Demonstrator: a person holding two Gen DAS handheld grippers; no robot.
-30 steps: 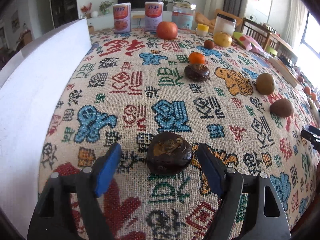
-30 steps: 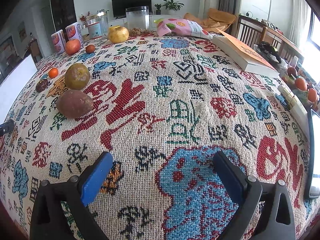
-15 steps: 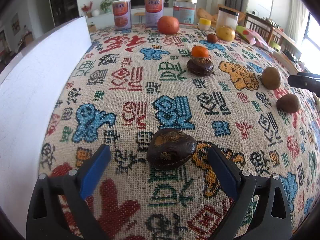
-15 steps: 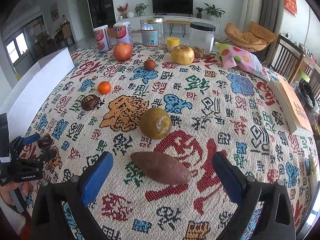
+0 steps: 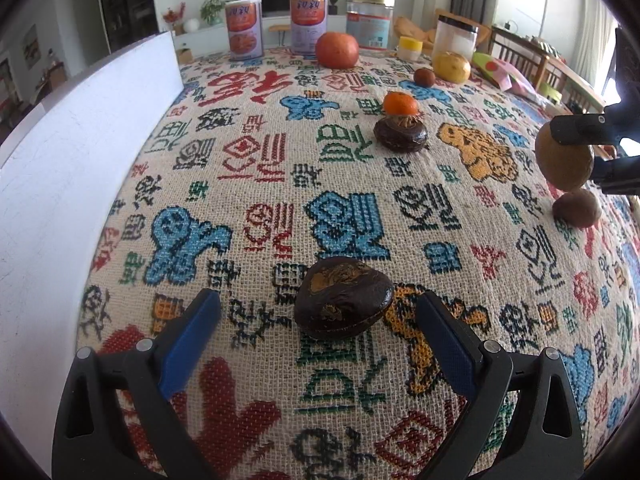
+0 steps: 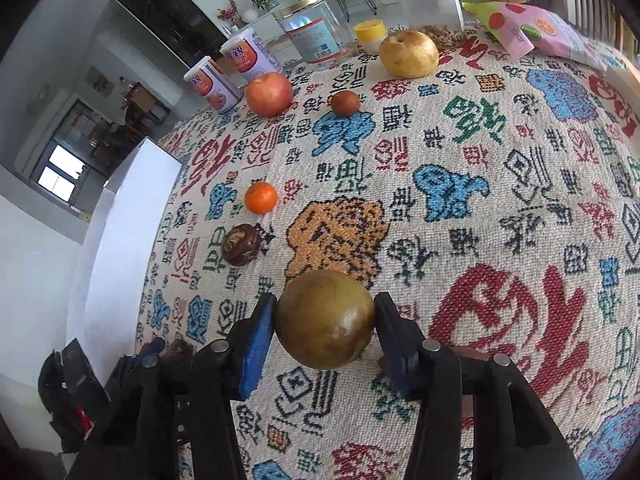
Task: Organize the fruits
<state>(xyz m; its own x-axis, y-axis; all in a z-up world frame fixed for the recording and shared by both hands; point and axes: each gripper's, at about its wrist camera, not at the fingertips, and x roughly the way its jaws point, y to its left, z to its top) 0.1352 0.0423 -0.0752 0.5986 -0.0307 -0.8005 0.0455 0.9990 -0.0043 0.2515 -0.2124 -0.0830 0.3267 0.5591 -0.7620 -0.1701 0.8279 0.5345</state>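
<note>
The greenish-brown round fruit [image 6: 325,320] sits pinched between my right gripper's [image 6: 326,330] jaws, which have just been closing on it, above the woven tablecloth [image 6: 500,200]. Its skin looks smooth and glossy, so I judge it could slip from the flat pads. My left gripper [image 5: 318,330] stands wide around a dark, wrinkled, lumpy fruit [image 5: 344,304], not touching it.

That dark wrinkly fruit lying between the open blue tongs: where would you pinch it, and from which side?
Judging by its pose, pinch the dark wrinkled fruit across its two ends, from above and behind, where the left tongs already straddle it. It lies flat and low on the tablecloth, wider than tall, so side pads at mid-height should hold better than its sloping top.
</note>
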